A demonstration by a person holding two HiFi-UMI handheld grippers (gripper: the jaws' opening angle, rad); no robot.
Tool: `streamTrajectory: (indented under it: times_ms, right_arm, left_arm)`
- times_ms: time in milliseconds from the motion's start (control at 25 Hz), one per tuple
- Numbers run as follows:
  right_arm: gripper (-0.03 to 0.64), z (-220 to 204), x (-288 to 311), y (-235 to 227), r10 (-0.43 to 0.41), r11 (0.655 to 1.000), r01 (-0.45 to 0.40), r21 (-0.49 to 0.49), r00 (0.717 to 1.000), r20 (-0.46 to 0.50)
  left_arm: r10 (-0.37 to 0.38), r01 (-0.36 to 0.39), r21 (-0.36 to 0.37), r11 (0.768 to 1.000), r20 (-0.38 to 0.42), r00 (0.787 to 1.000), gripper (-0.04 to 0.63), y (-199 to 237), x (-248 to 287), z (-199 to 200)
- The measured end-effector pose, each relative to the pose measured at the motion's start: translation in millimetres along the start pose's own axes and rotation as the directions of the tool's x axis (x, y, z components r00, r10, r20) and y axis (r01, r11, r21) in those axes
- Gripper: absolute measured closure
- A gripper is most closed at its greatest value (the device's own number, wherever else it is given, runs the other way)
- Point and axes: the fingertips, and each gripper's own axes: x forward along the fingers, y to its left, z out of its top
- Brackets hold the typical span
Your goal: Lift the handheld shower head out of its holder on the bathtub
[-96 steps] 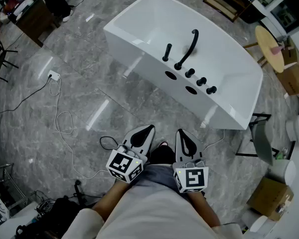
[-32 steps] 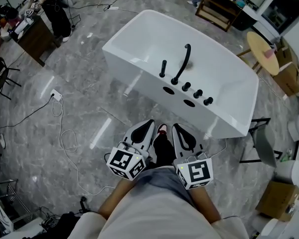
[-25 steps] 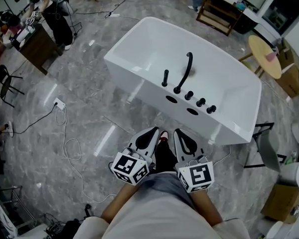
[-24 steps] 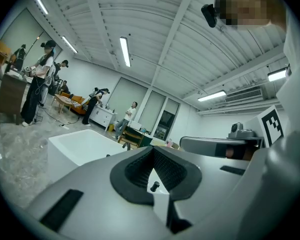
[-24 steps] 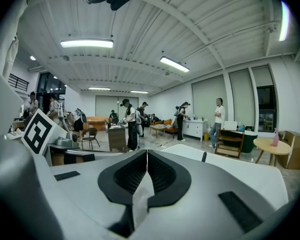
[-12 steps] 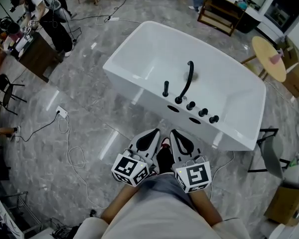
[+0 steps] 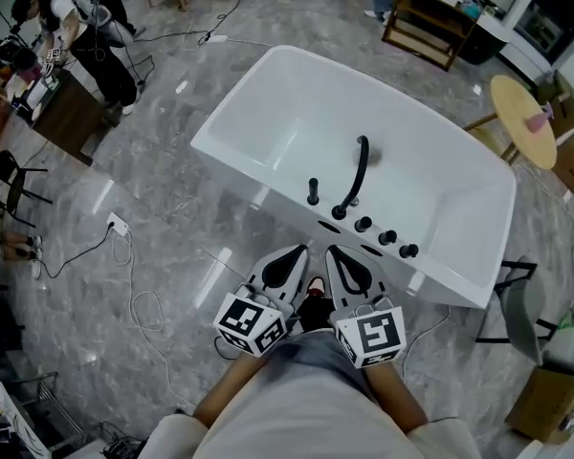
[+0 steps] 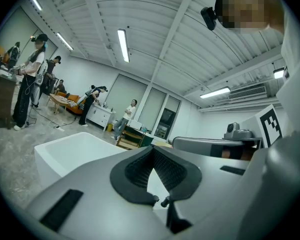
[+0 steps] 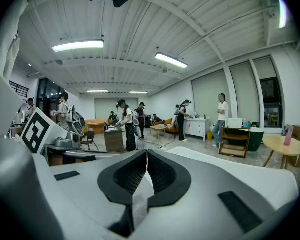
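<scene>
The white bathtub stands on the grey marble floor ahead of me. On its near rim rises the short black handheld shower head, upright in its holder. Right of it are a curved black spout and three black knobs. My left gripper and right gripper are held side by side just short of the tub's near wall, touching nothing. The left gripper is shut and empty. The right gripper is shut and empty too. The tub's edge shows in the left gripper view.
People work at a dark desk at the far left. A white cable and socket strip lie on the floor to my left. At the right stand a round wooden table, a grey chair and a cardboard box.
The bathtub has drawn closer to both grippers in the head view; the floor gap before it has shrunk. Both grippers stay shut, side by side.
</scene>
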Motion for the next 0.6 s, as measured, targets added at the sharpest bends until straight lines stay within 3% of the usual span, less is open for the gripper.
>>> streamTrajectory:
  times_ms: [600]
  right_arm:
    - [0.597,11.9,38.1,-68.6,0.022,0.999,-0.025,0.037,0.998,0.066]
  left_arm:
    - [-0.002,0.0,0.081,0.997,0.022,1.0,0.59,9.8,78.2,25.2]
